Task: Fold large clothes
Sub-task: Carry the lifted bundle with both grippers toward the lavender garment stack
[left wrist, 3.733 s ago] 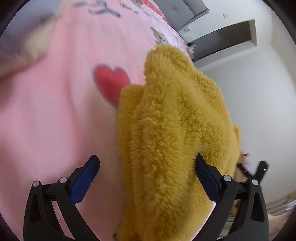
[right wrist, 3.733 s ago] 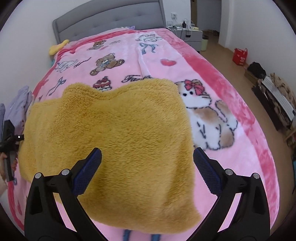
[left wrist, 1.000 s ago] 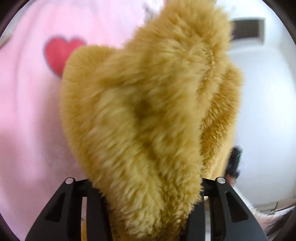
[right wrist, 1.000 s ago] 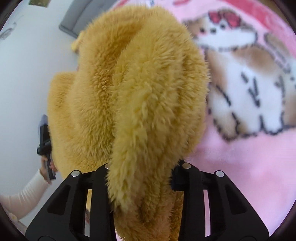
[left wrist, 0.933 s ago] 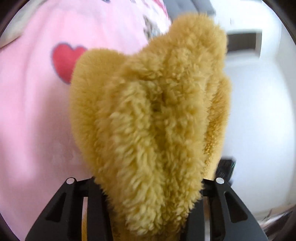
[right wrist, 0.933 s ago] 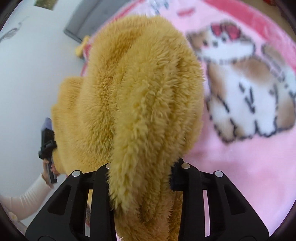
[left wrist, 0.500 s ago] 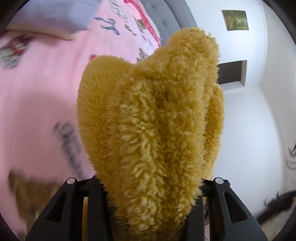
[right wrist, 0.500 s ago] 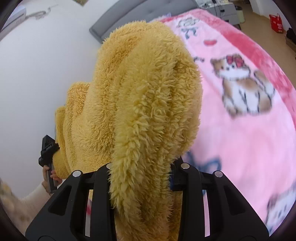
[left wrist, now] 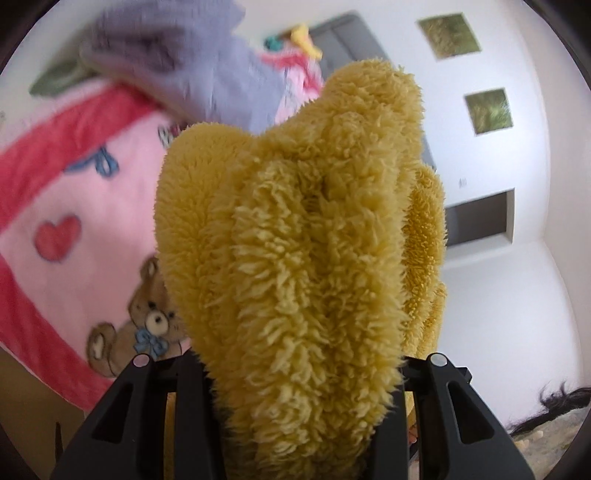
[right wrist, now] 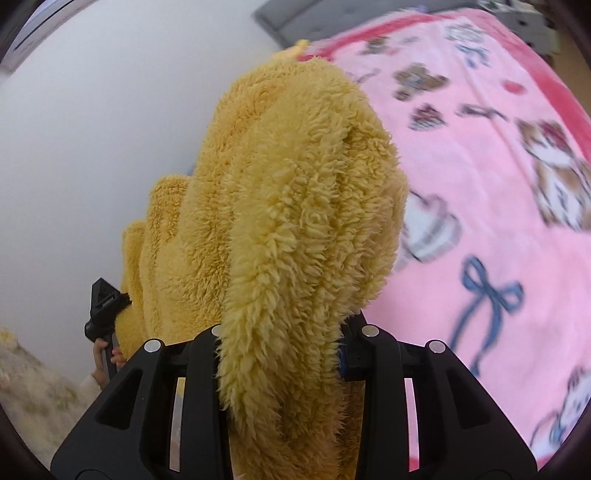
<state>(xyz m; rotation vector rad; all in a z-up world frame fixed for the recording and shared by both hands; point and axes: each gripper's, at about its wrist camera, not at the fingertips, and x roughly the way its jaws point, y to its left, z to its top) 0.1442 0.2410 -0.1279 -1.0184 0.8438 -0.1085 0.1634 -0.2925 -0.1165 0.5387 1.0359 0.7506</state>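
Note:
A thick yellow fleece garment (left wrist: 295,240) fills the middle of the left wrist view, bunched between the fingers of my left gripper (left wrist: 303,369), which is shut on it. In the right wrist view the same fleece garment (right wrist: 288,206) bulges up out of my right gripper (right wrist: 280,343), also shut on it. The fleece hangs between the two grippers, lifted off the bed. At the far end of the fleece, a hand holds the left gripper (right wrist: 103,310), seen small at the left of the right wrist view. Both sets of pads are hidden by the pile.
A pink cartoon-print blanket (right wrist: 498,166) covers the bed (left wrist: 74,206) below. A lilac garment (left wrist: 192,70) lies near the grey headboard (right wrist: 295,14). White walls stand at the left of the right wrist view and right of the left wrist view.
Both grippers have risen with the fleece, which is now held high over the bed. More of the blanket, the headboard and the walls have come into view. The grips have not changed.

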